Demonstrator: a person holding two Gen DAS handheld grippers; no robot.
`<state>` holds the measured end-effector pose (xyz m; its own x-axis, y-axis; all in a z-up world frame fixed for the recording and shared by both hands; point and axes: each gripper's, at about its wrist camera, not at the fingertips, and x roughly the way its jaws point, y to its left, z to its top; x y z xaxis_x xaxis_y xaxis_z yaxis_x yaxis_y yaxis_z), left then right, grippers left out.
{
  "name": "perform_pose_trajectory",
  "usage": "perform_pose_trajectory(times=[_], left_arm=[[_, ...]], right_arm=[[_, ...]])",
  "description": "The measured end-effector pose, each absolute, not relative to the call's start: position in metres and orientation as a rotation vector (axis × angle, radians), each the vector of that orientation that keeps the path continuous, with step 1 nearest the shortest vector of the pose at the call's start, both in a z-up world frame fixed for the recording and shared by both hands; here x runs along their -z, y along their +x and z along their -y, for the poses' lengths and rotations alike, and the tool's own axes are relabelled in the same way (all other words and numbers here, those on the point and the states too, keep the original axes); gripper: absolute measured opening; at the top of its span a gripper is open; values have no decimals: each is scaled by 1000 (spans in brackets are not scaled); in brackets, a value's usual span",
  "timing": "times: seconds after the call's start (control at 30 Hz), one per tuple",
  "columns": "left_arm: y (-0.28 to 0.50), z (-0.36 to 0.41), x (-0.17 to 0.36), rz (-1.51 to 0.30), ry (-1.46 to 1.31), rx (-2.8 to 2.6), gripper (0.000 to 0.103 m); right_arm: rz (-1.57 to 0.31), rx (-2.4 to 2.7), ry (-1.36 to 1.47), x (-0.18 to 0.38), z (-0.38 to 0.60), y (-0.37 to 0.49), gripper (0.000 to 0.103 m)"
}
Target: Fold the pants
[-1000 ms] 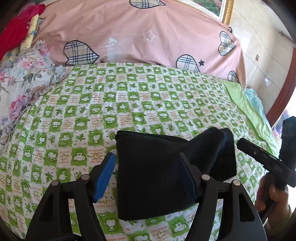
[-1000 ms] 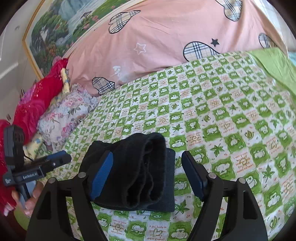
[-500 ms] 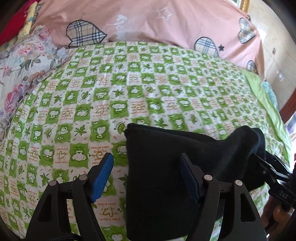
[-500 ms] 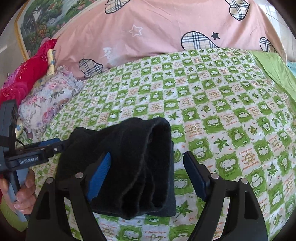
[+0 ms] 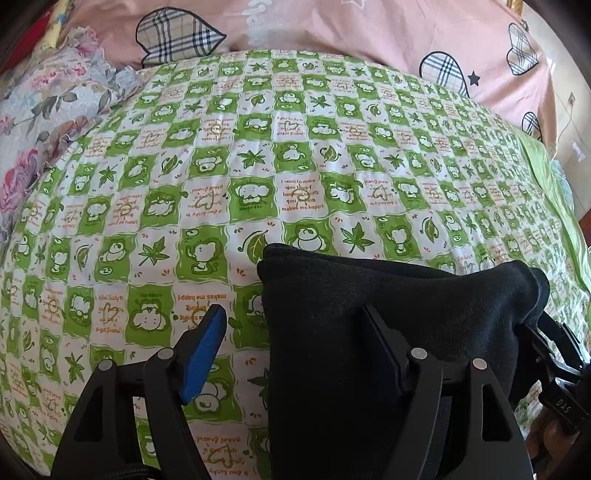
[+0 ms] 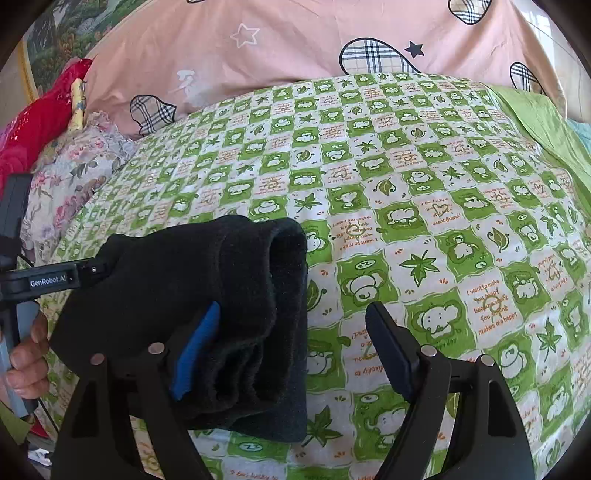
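Observation:
The black pants (image 5: pixel 369 317) lie folded into a thick bundle on the green checked bedsheet (image 5: pixel 258 166). In the left wrist view my left gripper (image 5: pixel 295 343) is open, its right finger pressed against the bundle's near side and its left finger over bare sheet. In the right wrist view the pants (image 6: pixel 221 295) show stacked folded layers. My right gripper (image 6: pixel 295 343) is open, its left finger against the bundle and its right finger over the sheet. The left gripper (image 6: pixel 55 280) shows at the bundle's far left.
A pink duvet with plaid hearts (image 5: pixel 332 33) is piled at the head of the bed. A floral cushion (image 5: pixel 48 110) and a red cloth (image 6: pixel 40 122) lie at the left. A plain green sheet (image 6: pixel 535 122) runs along the right edge.
Both grippers have moved closer to the bundle and lower over the bed. The pants bundle has settled flatter on the sheet. Both grippers stay open.

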<state>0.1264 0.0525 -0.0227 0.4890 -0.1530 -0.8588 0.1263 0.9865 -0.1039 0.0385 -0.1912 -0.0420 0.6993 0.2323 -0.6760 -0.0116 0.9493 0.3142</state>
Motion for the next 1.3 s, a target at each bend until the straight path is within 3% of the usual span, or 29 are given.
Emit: perform_pose_trajectory(times=[0.63,0.73,0.83,1.03,1.07,1.1,1.23,1.3], left_arm=[[66,-86,6,-1069,-150,225,78],[64,-86,14,-1083,-153,233,78],[63,-85,24,-1092,-142,231,78],[68,-85,42,-1113,-194,255,65],[68,-85,41,-1114,-209,274,56],[67,-84,40,-1114,-225,296,43],[63,-77,34,-1097,-189,280,39],[60,-76,29,-1084,-190,275,31]], right_arm=[[-806,-292,524,40,200,14,80],[-824,-312,546,49,200,18,70],[-831,-335,579,57,200,19,68],[-845,-377,630,67,202,21,66],[-844,-379,625,67,201,21,66],[-843,-382,625,66,201,21,63],[-826,-405,615,60,199,20,49],[-813,-416,602,53,198,18,45]])
